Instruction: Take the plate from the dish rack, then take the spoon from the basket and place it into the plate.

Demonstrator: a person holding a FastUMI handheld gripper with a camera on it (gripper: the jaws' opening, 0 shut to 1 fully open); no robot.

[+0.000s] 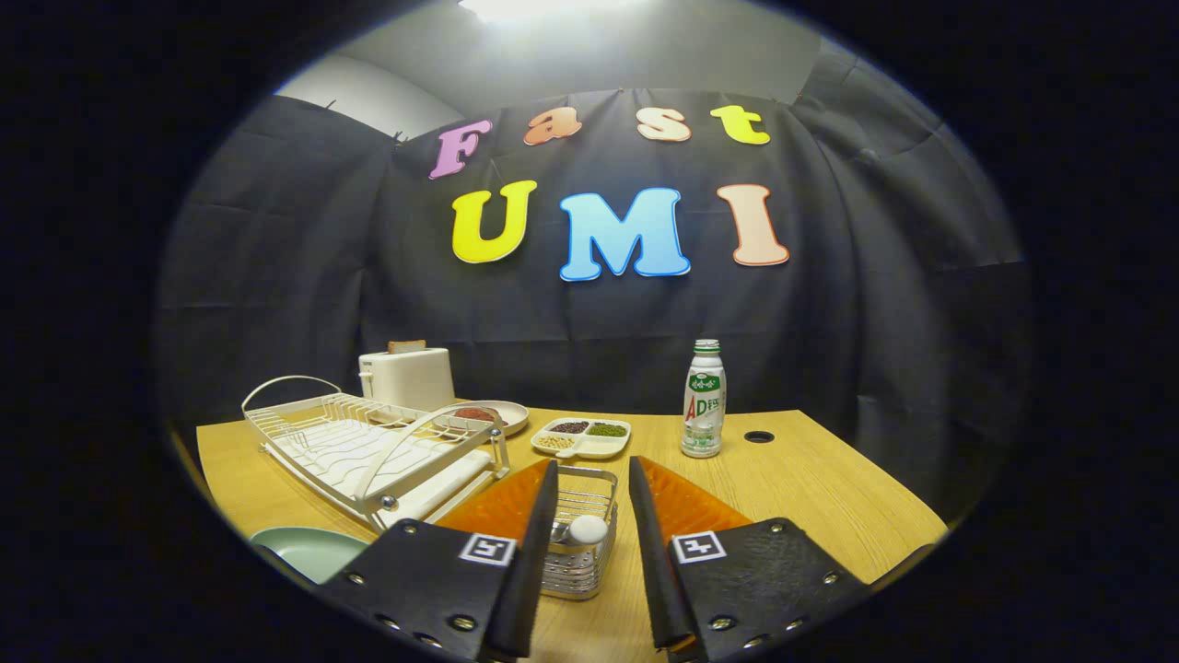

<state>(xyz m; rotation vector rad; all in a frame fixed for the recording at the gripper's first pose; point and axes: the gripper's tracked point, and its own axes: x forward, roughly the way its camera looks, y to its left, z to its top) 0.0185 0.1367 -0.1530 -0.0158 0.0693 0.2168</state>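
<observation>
My gripper [592, 474] is open, with its two fingers standing apart on either side of a small wire basket [582, 525] on the wooden table. A spoon with a white rounded end [586, 529] rests inside the basket, between the fingers and not touched by them. A pale green plate [309, 551] lies flat on the table to the left of the left finger, partly hidden by the gripper body. The white wire dish rack [368, 442] stands further left and behind, with no plate in its slots.
Behind the rack stands a white toaster [408, 376] with a slice in it. A dish of red food [488, 416], a divided tray of beans [582, 436] and a green-labelled bottle [704, 401] stand beyond the basket. A round hole [759, 436] pierces the tabletop [829, 497].
</observation>
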